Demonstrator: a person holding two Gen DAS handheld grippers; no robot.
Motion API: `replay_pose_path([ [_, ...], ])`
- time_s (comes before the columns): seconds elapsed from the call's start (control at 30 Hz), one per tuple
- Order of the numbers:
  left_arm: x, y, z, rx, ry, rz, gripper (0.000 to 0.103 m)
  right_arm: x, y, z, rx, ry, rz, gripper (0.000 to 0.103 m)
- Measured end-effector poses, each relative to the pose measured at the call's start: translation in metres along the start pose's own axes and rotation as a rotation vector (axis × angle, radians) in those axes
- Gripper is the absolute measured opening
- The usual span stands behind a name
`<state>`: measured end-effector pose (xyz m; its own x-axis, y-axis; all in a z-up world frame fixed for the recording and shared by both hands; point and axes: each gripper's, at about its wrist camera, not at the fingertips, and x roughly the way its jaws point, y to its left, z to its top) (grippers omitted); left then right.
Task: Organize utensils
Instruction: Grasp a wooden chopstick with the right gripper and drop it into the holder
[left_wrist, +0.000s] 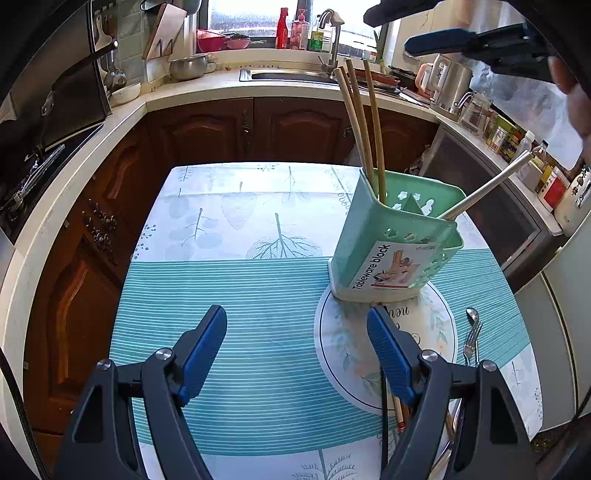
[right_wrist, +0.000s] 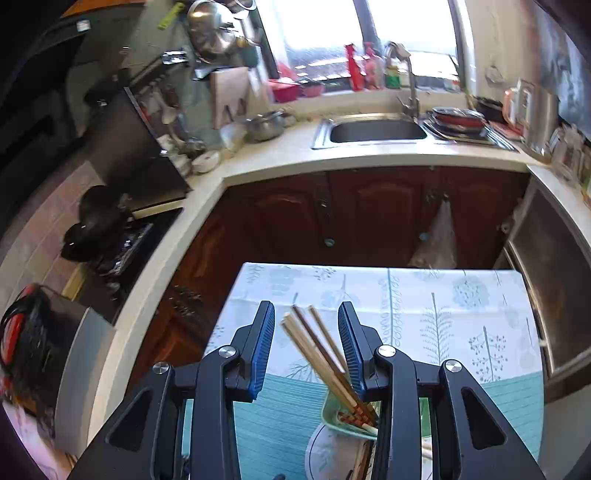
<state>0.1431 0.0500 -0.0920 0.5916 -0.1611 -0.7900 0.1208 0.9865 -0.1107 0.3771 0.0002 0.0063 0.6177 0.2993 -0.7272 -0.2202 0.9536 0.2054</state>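
The desk (left_wrist: 229, 280) carries a cloth with teal stripes and pale leaf prints. On it, at about 4 o'clock in the left wrist view, lies a round placemat (left_wrist: 343, 343). The green utensil holder (left_wrist: 388, 236) stands on the far edge of this placemat, at about 2 o'clock from the middle of the desk. Three wooden chopsticks (left_wrist: 373, 122) stand in its back compartment and lean toward 11 o'clock; one metal handle (left_wrist: 491, 184) leans out of it toward 2 o'clock. A fork (left_wrist: 471, 339) and a spoon (left_wrist: 472, 314) lie together on the cloth just beside the placemat, at 3 o'clock from it.

The left hand-held gripper (left_wrist: 297, 325) hangs over the desk with jaws wide apart and nothing between them. The right hand-held gripper (right_wrist: 306, 325) is above the holder; its jaws stand apart, the chopstick tops (right_wrist: 314, 339) are seen between them but no pad presses on them.
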Motion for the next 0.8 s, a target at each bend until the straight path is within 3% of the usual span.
replay_pose_path([
  [0.17,-0.002,-0.003,0.0,0.014,-0.01,-0.001,0.077,-0.036,0.0,-0.019,-0.062,0.002,0.0,0.036],
  [0.33,-0.003,-0.007,-0.001,0.022,-0.013,-0.006,0.077,-0.057,-0.019,-0.064,-0.043,0.036,0.022,0.036],
  [0.6,-0.008,-0.014,0.003,0.032,-0.034,-0.002,0.077,-0.059,-0.062,-0.138,0.02,0.102,0.073,0.036],
  [0.8,-0.01,-0.017,0.013,0.019,-0.057,-0.012,0.077,-0.048,-0.093,-0.16,0.06,0.104,0.017,0.036],
])
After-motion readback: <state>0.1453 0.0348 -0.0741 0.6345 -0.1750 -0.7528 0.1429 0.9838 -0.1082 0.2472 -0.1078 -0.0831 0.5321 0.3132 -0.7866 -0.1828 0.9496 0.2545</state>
